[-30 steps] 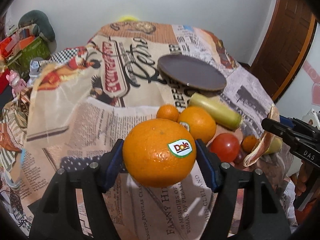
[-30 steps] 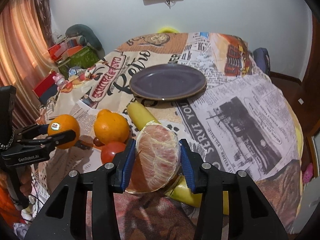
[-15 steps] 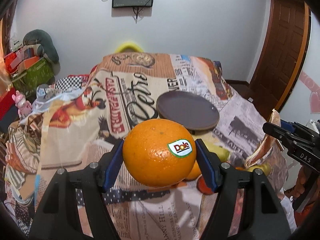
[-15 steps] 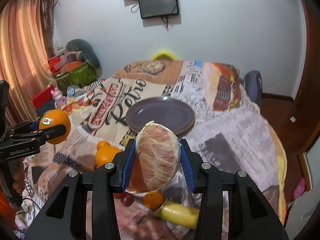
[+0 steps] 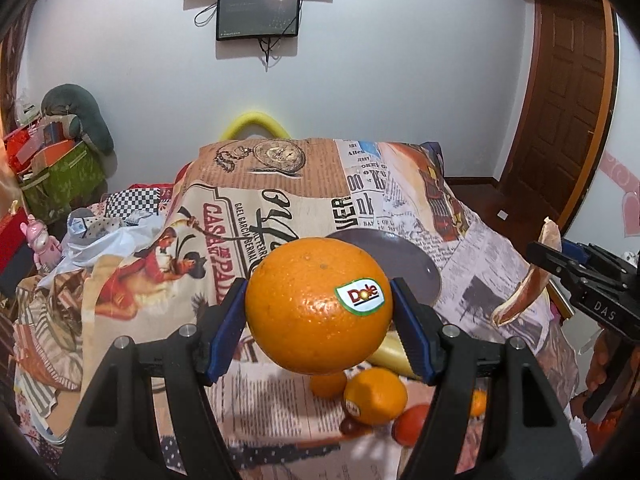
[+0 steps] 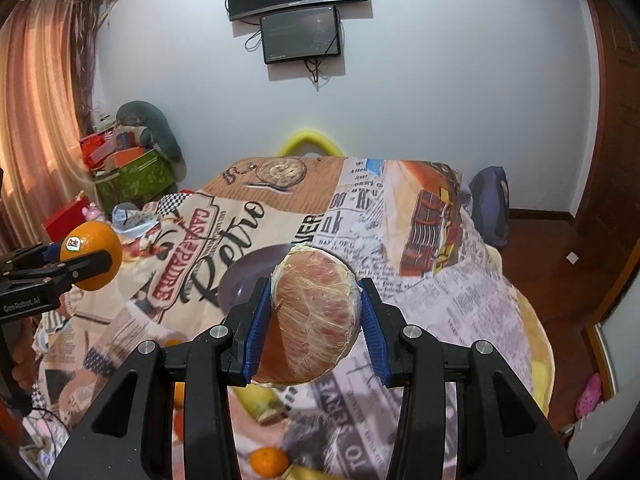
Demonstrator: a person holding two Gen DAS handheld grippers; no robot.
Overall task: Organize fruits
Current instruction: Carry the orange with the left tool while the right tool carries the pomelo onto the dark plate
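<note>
My left gripper (image 5: 318, 308) is shut on a large orange (image 5: 316, 304) with a Dole sticker and holds it high above the table. It also shows in the right wrist view (image 6: 94, 256). My right gripper (image 6: 314, 316) is shut on a peeled pomelo piece (image 6: 312, 316), also high above the table; it shows edge-on in the left wrist view (image 5: 524, 284). A dark purple plate (image 5: 412, 256) lies on the newspaper-print cloth, partly hidden behind both fruits; it also shows in the right wrist view (image 6: 248, 276).
Below on the cloth lie a second orange (image 5: 376, 396), a small mandarin (image 5: 328, 384), a tomato (image 5: 412, 424), a yellow fruit (image 5: 390, 354) and another mandarin (image 6: 270, 462). Boxes (image 6: 128, 168) and toys (image 5: 40, 240) crowd the left. A wooden door (image 5: 568, 120) stands right.
Both grippers have risen well above the table with their fruits still held. The fruits and plate on the cloth now sit lower and smaller in both views.
</note>
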